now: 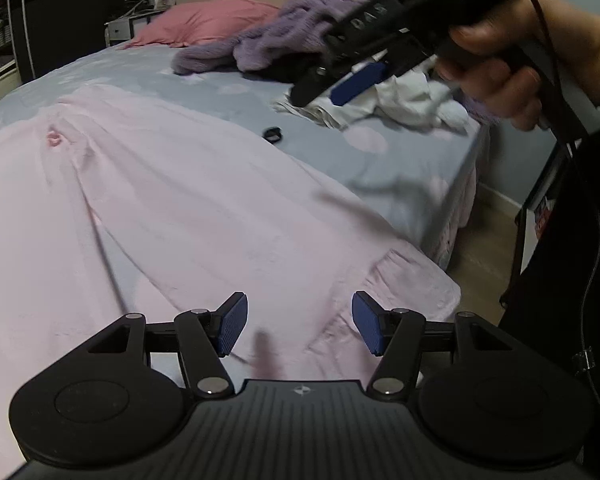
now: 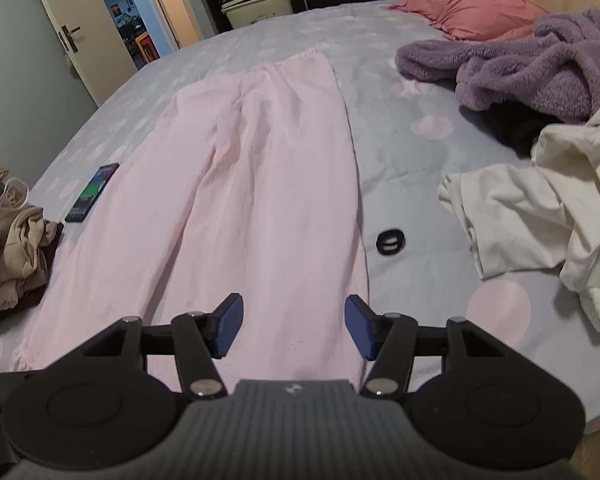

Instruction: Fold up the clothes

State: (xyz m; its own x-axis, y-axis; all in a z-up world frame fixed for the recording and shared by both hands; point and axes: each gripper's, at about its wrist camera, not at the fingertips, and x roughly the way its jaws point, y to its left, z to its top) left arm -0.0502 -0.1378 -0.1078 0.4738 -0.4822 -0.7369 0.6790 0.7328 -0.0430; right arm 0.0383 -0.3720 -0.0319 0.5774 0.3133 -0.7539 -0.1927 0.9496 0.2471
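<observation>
Pale pink trousers (image 1: 172,208) lie spread flat on the bed, waistband far, leg hems near; they also show in the right wrist view (image 2: 260,184). My left gripper (image 1: 298,326) is open and empty, hovering over the near leg hems. My right gripper (image 2: 293,326) is open and empty above the near end of the right leg. It also shows in the left wrist view (image 1: 340,84), held in a hand in the air at the upper right, blurred.
The grey dotted bedsheet (image 2: 420,152) carries a purple fluffy garment (image 2: 540,64), a crumpled white garment (image 2: 540,200), a pink pillow (image 2: 468,4), a small black ring (image 2: 391,241), a phone (image 2: 94,192) and a beige clothes pile (image 2: 12,240). The bed's edge and floor (image 1: 484,248) are at right.
</observation>
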